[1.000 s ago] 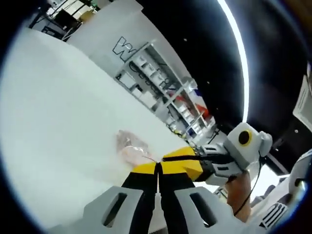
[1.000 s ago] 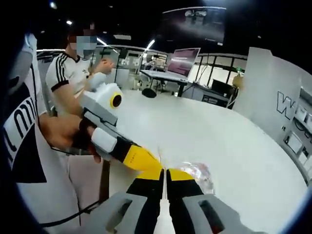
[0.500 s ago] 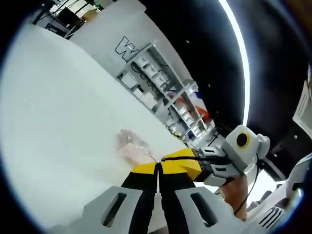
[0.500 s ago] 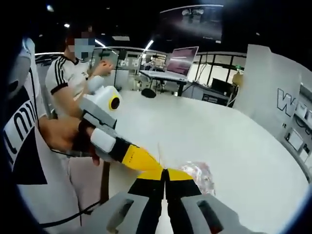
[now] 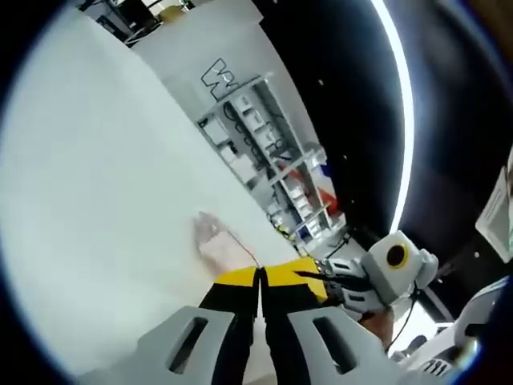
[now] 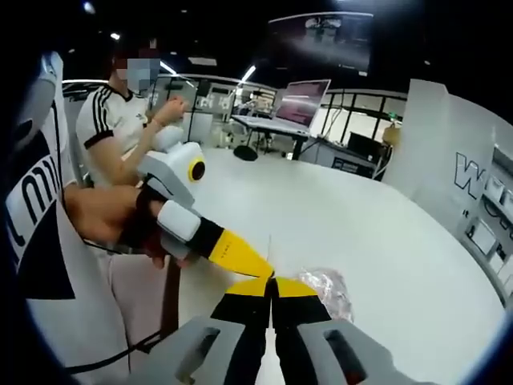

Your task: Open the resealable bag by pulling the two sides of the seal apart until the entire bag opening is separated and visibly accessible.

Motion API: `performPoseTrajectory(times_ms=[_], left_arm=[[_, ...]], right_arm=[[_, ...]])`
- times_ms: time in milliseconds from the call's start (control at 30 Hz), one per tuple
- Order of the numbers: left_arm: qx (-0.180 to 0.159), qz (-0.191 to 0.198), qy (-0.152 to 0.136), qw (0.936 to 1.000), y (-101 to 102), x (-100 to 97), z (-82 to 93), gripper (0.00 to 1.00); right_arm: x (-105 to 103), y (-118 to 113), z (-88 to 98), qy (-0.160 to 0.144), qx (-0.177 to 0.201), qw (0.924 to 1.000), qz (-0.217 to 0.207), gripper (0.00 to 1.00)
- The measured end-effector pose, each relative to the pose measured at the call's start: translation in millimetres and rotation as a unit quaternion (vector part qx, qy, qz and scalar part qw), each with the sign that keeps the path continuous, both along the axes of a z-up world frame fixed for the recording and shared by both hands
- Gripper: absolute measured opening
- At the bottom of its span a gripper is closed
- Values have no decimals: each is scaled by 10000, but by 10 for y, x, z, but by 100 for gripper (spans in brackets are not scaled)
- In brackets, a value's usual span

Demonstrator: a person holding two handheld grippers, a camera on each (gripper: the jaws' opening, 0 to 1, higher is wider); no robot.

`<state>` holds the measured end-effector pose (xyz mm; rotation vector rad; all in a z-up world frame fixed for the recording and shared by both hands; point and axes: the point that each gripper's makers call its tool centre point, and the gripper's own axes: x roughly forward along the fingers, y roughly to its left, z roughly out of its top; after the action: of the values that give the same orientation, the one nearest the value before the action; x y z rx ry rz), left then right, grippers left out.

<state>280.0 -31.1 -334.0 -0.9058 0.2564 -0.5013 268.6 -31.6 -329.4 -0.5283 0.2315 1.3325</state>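
A small clear resealable bag (image 5: 215,239) with pinkish contents lies on the white table (image 5: 96,160), just past my left gripper (image 5: 259,277). Its yellow-tipped jaws are pressed together on the bag's near edge. My right gripper (image 5: 298,273) comes in from the right and meets it tip to tip. In the right gripper view the bag (image 6: 327,287) sits right of my right gripper (image 6: 272,284), whose jaws are shut on the bag's rim. A thin strip of the rim (image 6: 269,250) stands up between the tips. A hand (image 6: 104,224) holds my left gripper (image 6: 255,268), which slants in from the left.
The round white table (image 6: 377,224) stretches ahead, with a laptop (image 6: 300,100) on a desk beyond it. A person in a striped shirt (image 6: 112,128) stands at the left. Shelving (image 5: 264,152) lines the wall past the table's far edge.
The left gripper view has tilted, so the table fills more of it. In the right gripper view the left gripper has shifted slightly right and steeper. Both stay shut at the bag's edge.
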Motion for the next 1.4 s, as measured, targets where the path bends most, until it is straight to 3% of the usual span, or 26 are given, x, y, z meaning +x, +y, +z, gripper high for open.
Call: performPoseTrajectory(times_ms=[367,800,967,1067,1400], left_arm=[[160,25,-173,9997,1,-8,34,1],[227,-13,-206,9995,-141,-19,46,1],[544,-22,-255,9982,-162,-27,61,1],[674,4,-269,9974,-47,22,22,0],[722,79,-135,9973,66,64,-29,0]], right_arm=[[43,3,25,-18,79,9999,-63,0],[55,-8,6,628,213,9978,-79,0],[67,4,40,383,276,9987,-175,0],[83,7,58,300,315,9988,-228,0],[72,38,54,-67,258,9993,-269,0]])
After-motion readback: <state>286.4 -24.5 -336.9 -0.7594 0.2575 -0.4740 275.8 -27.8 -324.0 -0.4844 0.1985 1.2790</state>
